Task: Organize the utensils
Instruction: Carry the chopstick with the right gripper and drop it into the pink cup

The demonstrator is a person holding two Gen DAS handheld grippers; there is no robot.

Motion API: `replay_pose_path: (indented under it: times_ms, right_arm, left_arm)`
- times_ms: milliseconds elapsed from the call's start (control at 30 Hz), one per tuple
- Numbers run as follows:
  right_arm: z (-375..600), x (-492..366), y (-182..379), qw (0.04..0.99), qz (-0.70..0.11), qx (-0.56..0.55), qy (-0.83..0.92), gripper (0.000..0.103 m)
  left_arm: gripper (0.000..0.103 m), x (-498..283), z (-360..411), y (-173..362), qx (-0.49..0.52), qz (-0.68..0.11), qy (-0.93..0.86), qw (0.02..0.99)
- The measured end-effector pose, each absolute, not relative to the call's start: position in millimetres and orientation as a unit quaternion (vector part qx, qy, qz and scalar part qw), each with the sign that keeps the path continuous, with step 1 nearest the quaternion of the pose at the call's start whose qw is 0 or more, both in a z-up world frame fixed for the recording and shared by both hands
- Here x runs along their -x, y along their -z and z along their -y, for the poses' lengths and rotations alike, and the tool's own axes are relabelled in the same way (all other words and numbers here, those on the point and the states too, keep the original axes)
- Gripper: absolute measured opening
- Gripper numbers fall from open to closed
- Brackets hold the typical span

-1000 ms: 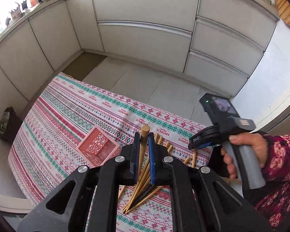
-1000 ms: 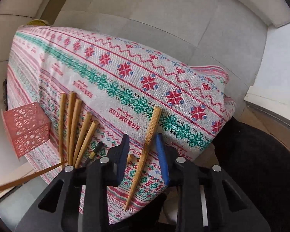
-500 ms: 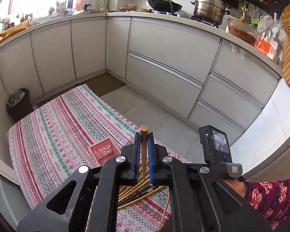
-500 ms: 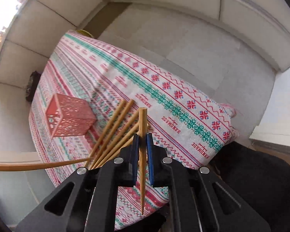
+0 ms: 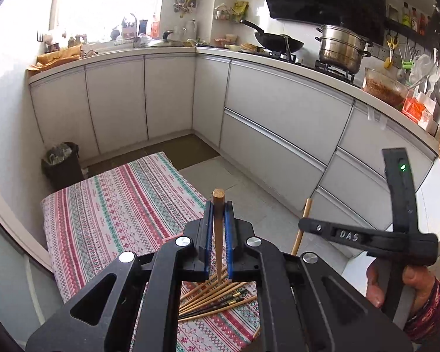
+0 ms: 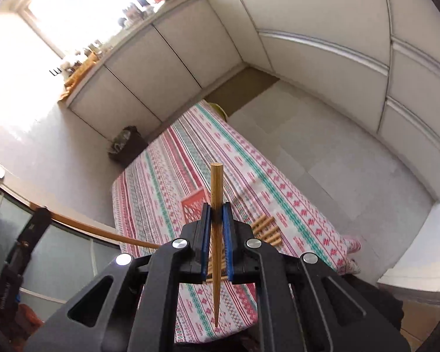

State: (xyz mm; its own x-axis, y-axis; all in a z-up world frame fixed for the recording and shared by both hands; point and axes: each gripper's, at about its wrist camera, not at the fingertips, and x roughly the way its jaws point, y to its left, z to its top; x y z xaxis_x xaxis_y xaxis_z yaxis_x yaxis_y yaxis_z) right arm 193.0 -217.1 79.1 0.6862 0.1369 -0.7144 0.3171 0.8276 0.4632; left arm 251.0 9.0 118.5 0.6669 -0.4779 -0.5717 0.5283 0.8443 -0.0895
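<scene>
My left gripper [image 5: 218, 209] is shut on a wooden chopstick [image 5: 218, 228], held upright above the table. My right gripper [image 6: 216, 209] is shut on another wooden chopstick [image 6: 216, 205], also lifted; it shows in the left wrist view [image 5: 300, 228] beside the right gripper's body [image 5: 366, 239]. Several loose chopsticks [image 5: 217, 299] lie fanned on the patterned tablecloth [image 5: 111, 214] below my left gripper; their ends show in the right wrist view [image 6: 265, 228]. A pink perforated holder [image 6: 192, 206] stands on the cloth, partly hidden behind my right gripper.
White kitchen cabinets [image 5: 278, 111] run along the far side, with a wok and a steel pot [image 5: 341, 48] on the stove. A dark waste bin [image 5: 61, 165] stands at the table's far end. The tablecloth's edge drops to a tiled floor [image 6: 322, 152].
Both grippers have risen and tilted up, away from the table. The right gripper closed on its chopstick and lifted it; the left kept hold of its chopstick.
</scene>
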Motion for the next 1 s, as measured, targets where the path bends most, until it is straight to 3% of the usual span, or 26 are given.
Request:
replay_pose_path:
  times_ms: [267, 433, 767, 800, 1000]
  right_arm:
    - [208.5, -226.2, -143.6, 0.935, -0.268, -0.232, 0.032, 0.009]
    - [189.6, -253.8, -147.9, 0.962, -0.204, -0.176, 0.028, 0.009]
    - [171.0, -315.3, -81.7, 0.962, -0.226, -0.153, 0.006, 0.009]
    - [169.5, -317.3, -75.4, 0.961, -0.229, -0.151, 0.005, 0.009]
    - [162.5, -330.6, -56.6, 0.959, -0.244, -0.147, 0.007, 0.009]
  left_arm:
    - [0.007, -280.2, -24.4, -134.2, -0.012, -0.274, 0.231, 0.934]
    - [0.006, -307.0, -30.1, -118.1, 0.002, -0.286, 0.218, 0.933]
    - [0.009, -355.6, -33.9, -57.1, 0.031, -0.332, 0.208, 0.919]
    - [0.014, -358.2, -34.9, -53.9, 0.031, -0.334, 0.205, 0.919]
    - [0.014, -351.2, -52.7, -63.5, 0.054, -0.302, 0.203, 0.93]
